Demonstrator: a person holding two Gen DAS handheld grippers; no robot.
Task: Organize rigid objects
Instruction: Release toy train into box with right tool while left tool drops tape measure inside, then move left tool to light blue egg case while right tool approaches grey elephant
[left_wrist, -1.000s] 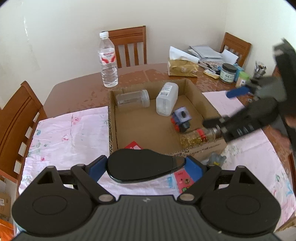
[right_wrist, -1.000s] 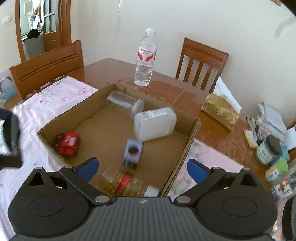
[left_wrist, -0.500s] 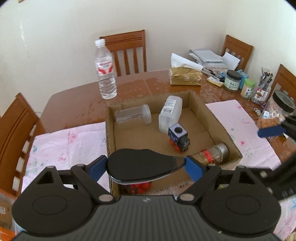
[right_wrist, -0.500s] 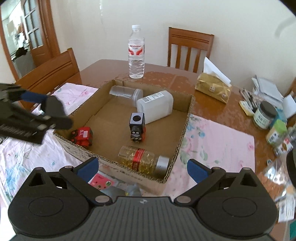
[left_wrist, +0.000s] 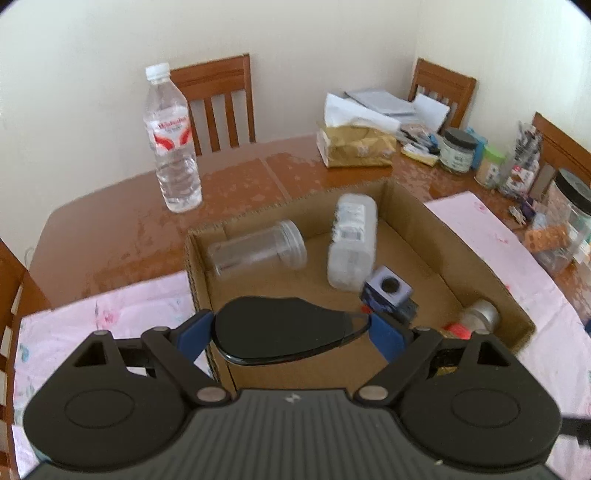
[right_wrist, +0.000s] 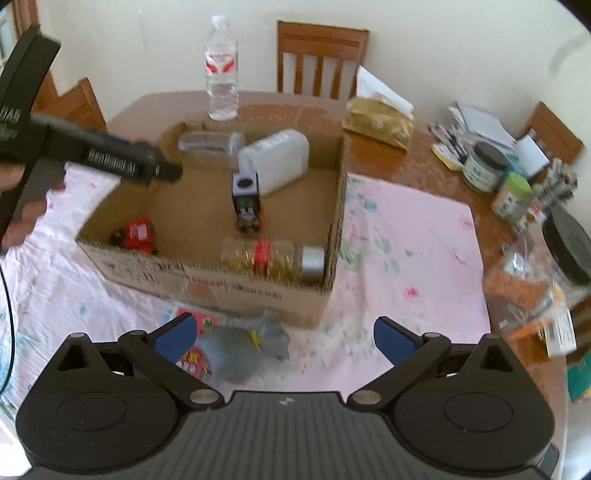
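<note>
Over the near-left corner of the cardboard box, the left gripper, jaws just widening, barely clasps the black mouse-like shell, which wants lowering before release; the right gripper gapes empty.

A shallow cardboard box sits open on the pink cloth. Inside, at its 11 o'clock corner, a clear plastic jar lies on its side; beside it, toward 1 o'clock, a white plastic bottle also lies flat. Near the centre stands a small toy train engine — upright, funnel up. At 5 o'clock a spice bottle with a silver cap lies along the wall; at 7 o'clock, a red toy. A black glossy oval object hangs over the box — between blue pads.
</note>
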